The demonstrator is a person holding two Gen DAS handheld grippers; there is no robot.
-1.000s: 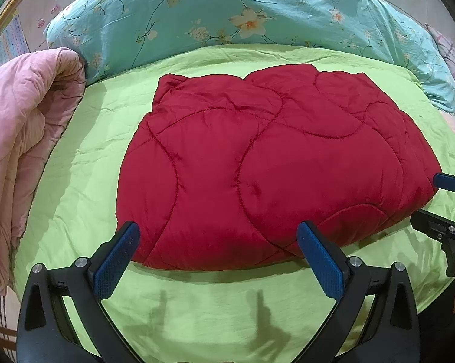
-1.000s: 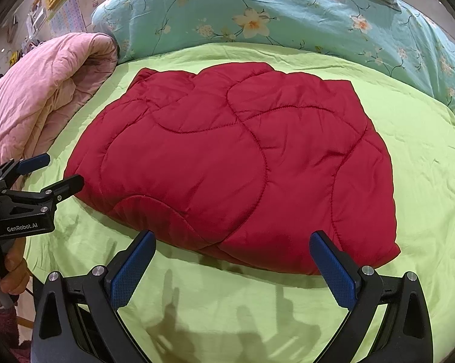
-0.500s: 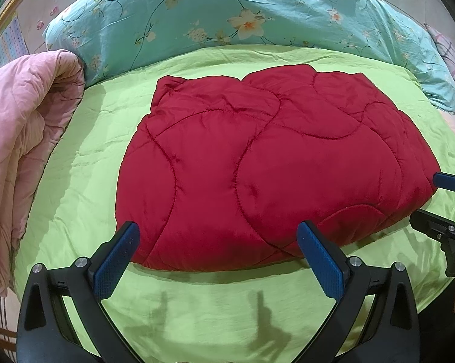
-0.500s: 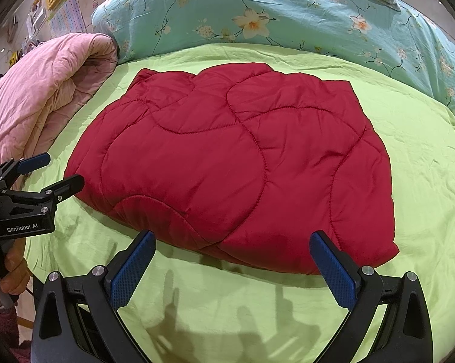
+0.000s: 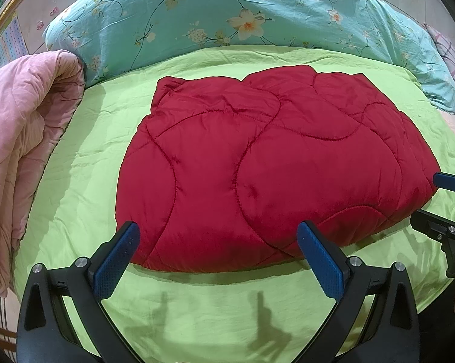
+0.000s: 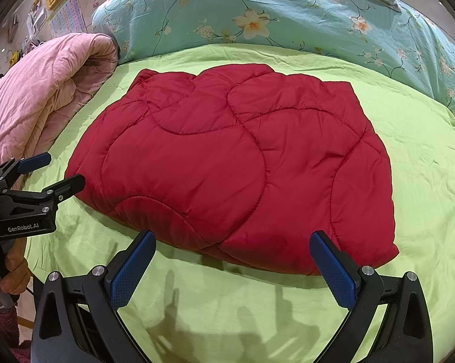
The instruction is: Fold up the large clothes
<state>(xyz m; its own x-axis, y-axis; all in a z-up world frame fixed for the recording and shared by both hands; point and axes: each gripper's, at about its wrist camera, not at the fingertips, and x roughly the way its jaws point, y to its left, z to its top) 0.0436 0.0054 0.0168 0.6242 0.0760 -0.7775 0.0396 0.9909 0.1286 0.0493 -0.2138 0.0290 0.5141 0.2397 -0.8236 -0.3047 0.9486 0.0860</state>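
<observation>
Red quilted garment (image 5: 273, 175) lies folded mid-bed; left gripper (image 5: 218, 254) and right gripper (image 6: 232, 260) hover at six o'clock, jaws apart, empty.

Jacket (image 5: 270, 175) on sheet (image 5: 85, 181); duvet (image 5: 242, 9) behind.

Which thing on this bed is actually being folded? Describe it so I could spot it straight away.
Start at the lime-green sheet covering the bed. In its middle lies the red quilted garment, folded into a puffy block with curved stitch lines. The pink comforter bunched to its left and the floral teal bedding behind it are paler, and neither is red.
</observation>
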